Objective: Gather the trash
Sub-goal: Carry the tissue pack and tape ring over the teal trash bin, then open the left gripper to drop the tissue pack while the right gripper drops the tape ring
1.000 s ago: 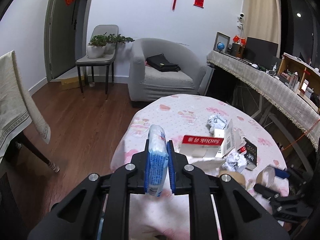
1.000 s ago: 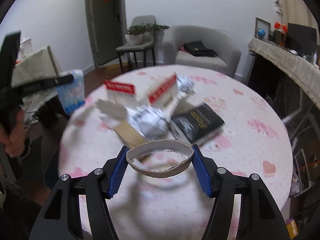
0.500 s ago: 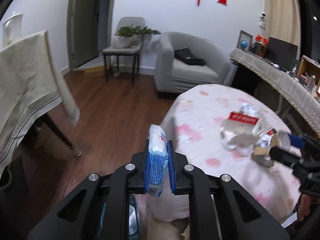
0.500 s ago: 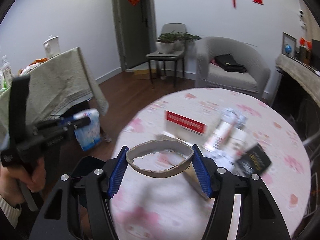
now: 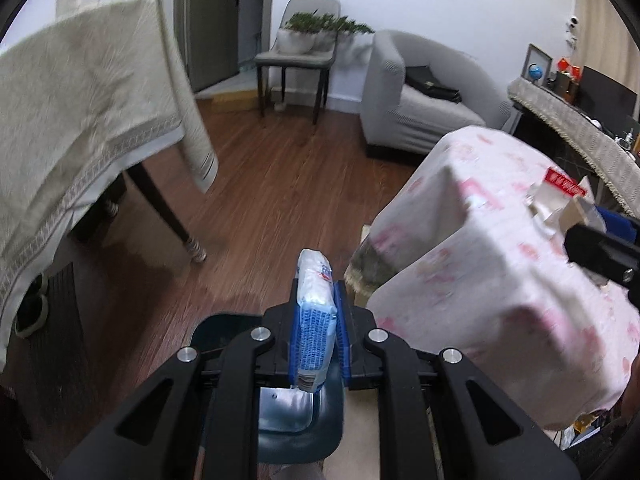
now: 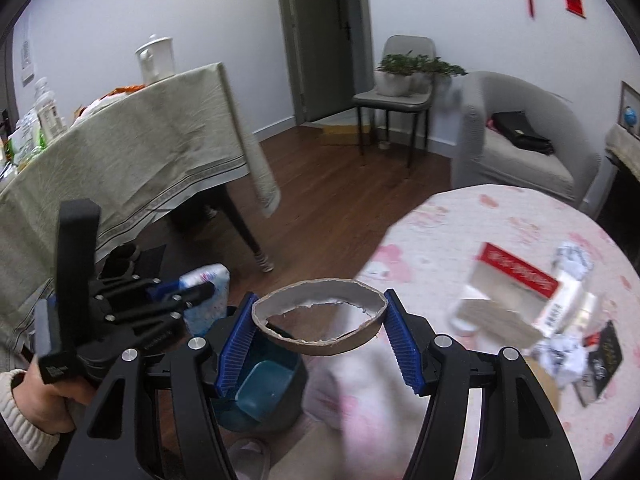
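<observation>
The left gripper [image 5: 316, 328] has its blue ribbed pads clamped flat against both faces of a blue-and-white plastic tissue packet [image 5: 315, 320], which stands on edge between them with its white end poking out past the fingertips toward 12 o'clock. Directly beneath that packet, at 6 o'clock in the left wrist view, sits a dark teal plastic trash bin [image 5: 298, 416] on the brown wooden floor [image 5: 256, 208], its open mouth facing up.

The right gripper [image 6: 320, 334] holds a squashed brown cardboard tape-roll ring [image 6: 320, 326] crosswise, the pads pressing in on its two ends so it bows into an oval. In the right wrist view the bin [image 6: 260, 396] lies at about 7 o'clock from that ring, and the left gripper with the packet [image 6: 208, 292] hangs at 9 o'clock, above the bin's near rim.

At 3 o'clock stands the round table with a pink-flowered cloth [image 6: 500, 240]. On it lie a red-and-white torn carton [image 6: 516, 276], crumpled white paper [image 6: 560, 354] and a black printed card [image 6: 606, 354], close together near the far right edge. A beige-clothed table [image 6: 140, 152] stands at 10 o'clock, a grey armchair [image 6: 516, 136] at 1 o'clock.
</observation>
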